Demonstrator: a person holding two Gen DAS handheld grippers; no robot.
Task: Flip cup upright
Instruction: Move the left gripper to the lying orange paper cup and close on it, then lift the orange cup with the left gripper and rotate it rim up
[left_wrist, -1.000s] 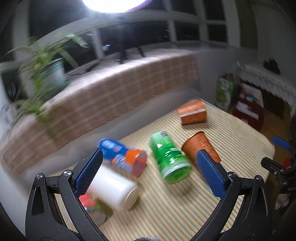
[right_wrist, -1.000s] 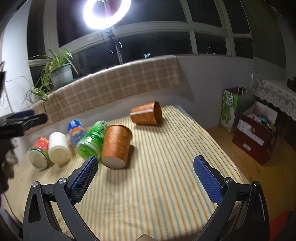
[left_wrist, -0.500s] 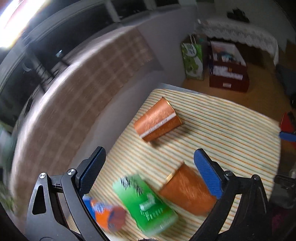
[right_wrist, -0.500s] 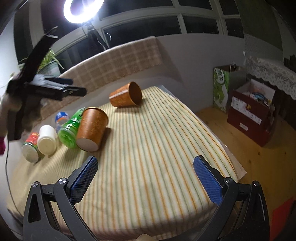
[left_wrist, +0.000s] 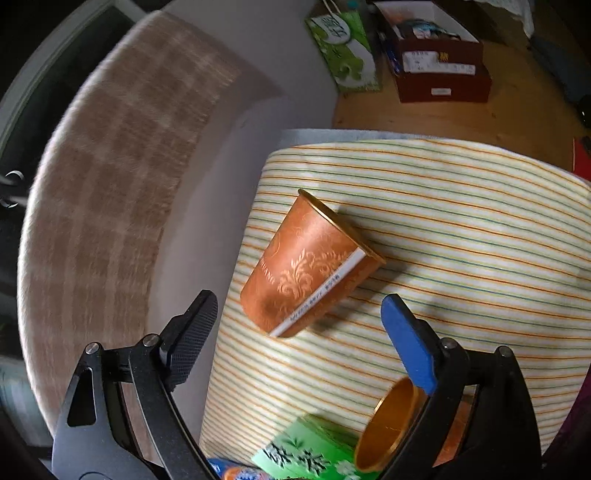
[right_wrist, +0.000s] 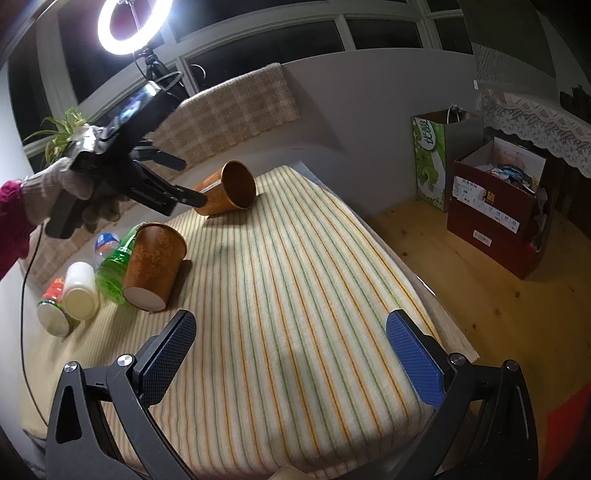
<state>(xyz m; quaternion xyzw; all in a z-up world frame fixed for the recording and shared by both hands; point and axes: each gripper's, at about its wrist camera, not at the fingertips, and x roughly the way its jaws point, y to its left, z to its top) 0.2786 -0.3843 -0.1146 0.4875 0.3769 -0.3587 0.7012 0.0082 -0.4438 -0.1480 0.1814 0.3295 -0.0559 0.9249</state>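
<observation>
Two cups (right_wrist: 229, 193) (right_wrist: 154, 266), both sideways

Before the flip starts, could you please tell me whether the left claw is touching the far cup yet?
Apart. In the left wrist view the claw is open around the far cup, with striped cloth visible between each finger and the cup.

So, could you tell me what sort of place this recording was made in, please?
Most likely a room in someone's home, perhaps a sunroom, at night. A table under a striped cloth stands beside a windowsill with a potted plant, dark windows behind, and a shopping bag on the wooden floor.
</observation>
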